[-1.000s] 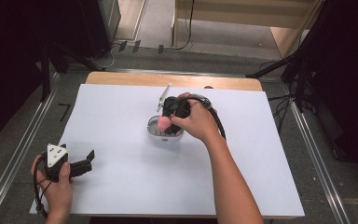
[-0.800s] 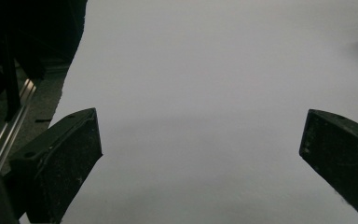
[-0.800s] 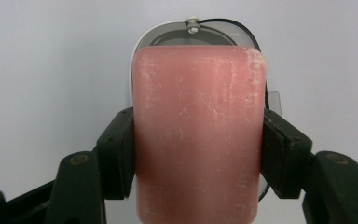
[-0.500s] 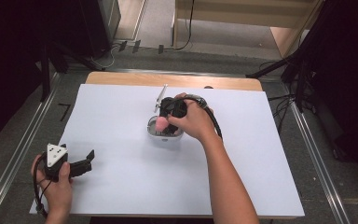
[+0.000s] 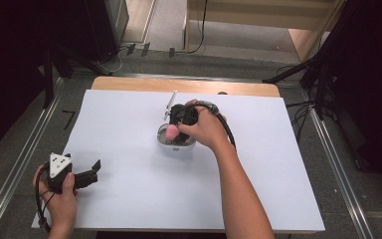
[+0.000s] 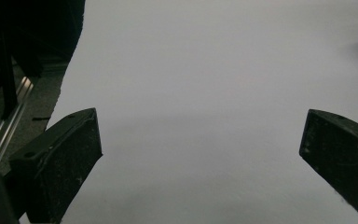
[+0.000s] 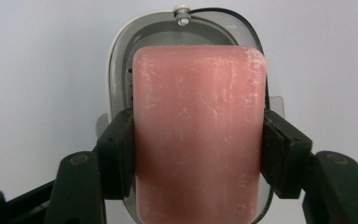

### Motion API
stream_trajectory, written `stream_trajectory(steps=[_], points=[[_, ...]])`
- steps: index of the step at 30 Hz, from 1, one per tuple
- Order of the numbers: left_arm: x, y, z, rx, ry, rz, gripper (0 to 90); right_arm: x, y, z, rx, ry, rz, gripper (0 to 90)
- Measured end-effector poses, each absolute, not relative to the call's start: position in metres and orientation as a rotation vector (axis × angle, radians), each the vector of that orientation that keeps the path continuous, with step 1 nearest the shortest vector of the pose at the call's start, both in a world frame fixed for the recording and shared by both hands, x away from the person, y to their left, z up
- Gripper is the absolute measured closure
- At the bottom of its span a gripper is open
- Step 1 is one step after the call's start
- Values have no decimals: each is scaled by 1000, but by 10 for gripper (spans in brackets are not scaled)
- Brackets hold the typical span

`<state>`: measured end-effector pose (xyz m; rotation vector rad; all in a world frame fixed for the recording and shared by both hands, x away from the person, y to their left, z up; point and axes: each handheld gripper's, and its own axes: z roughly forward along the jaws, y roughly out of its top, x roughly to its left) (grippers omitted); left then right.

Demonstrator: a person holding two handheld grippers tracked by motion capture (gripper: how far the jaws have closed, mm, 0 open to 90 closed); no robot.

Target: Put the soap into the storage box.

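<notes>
The soap (image 5: 170, 132), pink, shows in the high view near the middle of the counter (image 5: 278, 164), a little toward the far edge, held over a grey dish (image 5: 175, 146) by the right tool (image 5: 179, 130), while the left tool (image 5: 93, 169) rests by the near left corner. In the left gripper view, the left tool (image 6: 200, 149) has its jaws spread wide over bare white counter. In the right gripper view, the right tool (image 7: 198, 154) pinches the soap (image 7: 198, 135) by its two long sides, with the dish (image 7: 121, 56) just behind it.
</notes>
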<state>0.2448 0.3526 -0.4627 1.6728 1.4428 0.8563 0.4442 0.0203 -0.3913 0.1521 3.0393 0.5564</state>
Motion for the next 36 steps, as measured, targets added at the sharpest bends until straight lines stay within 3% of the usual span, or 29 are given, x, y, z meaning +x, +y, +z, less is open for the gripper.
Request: stream_trajectory(steps=[20,29,32,33,36], points=[[245,353,-463,1670,1446,854,0,443,8,-380,228,3001,649,360],[245,352,-463,1676,1439,864,0,429,-33,-383,478,2804,863,132],[245,352,-463,1678,1440,864,0,426,-43,-386,548,2761,873,113],[245,352,-463,1680,1441,863,0,424,-51,-390,605,2727,893,0],[245,352,-463,1683,1441,866,0,419,-65,-394,681,2690,932,0]])
